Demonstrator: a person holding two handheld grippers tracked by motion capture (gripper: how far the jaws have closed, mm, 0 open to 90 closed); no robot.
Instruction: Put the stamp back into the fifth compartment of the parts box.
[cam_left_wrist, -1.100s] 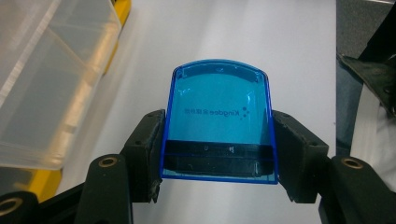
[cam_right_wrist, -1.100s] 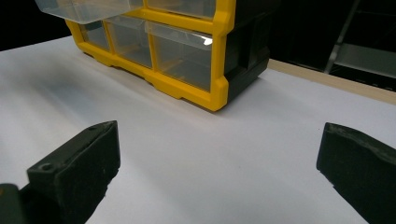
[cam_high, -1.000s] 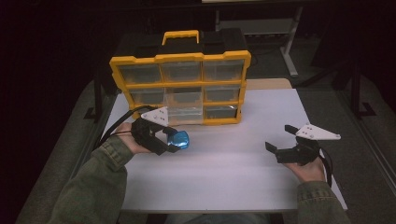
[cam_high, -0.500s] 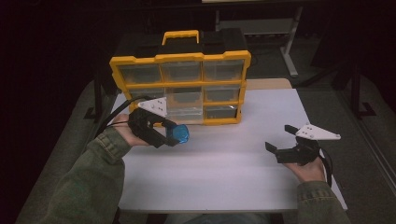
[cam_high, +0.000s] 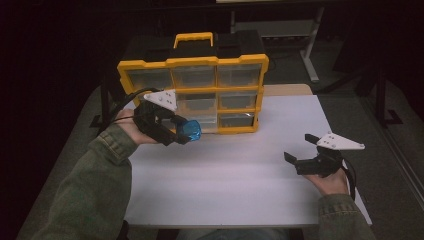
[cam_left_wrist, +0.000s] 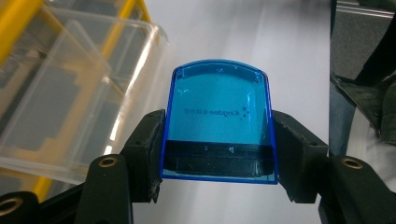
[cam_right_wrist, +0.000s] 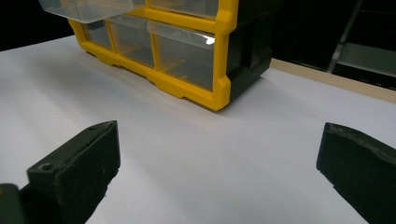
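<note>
A yellow and black organiser (cam_high: 194, 92) with clear drawers stands upright at the back of the white table (cam_high: 235, 185). One clear drawer (cam_left_wrist: 70, 98) in its left column is pulled out. My left gripper (cam_high: 182, 132) is shut on a blue translucent box (cam_high: 190, 131), holding it in the air just in front of that drawer. In the left gripper view the blue box (cam_left_wrist: 217, 119) sits squarely between both jaws, lettering on its lid. My right gripper (cam_high: 300, 147) rests open near the table's right side, nothing between its fingers (cam_right_wrist: 77, 161).
The organiser (cam_right_wrist: 187, 51) has a yellow carry handle (cam_high: 193, 38) on top. A wooden edge (cam_right_wrist: 336, 79) runs behind the white surface at the right. Dark floor and a metal frame (cam_high: 310, 45) lie beyond the table.
My left gripper has risen and moved slightly right and toward the organiser with the blue box. The right gripper has stayed put.
</note>
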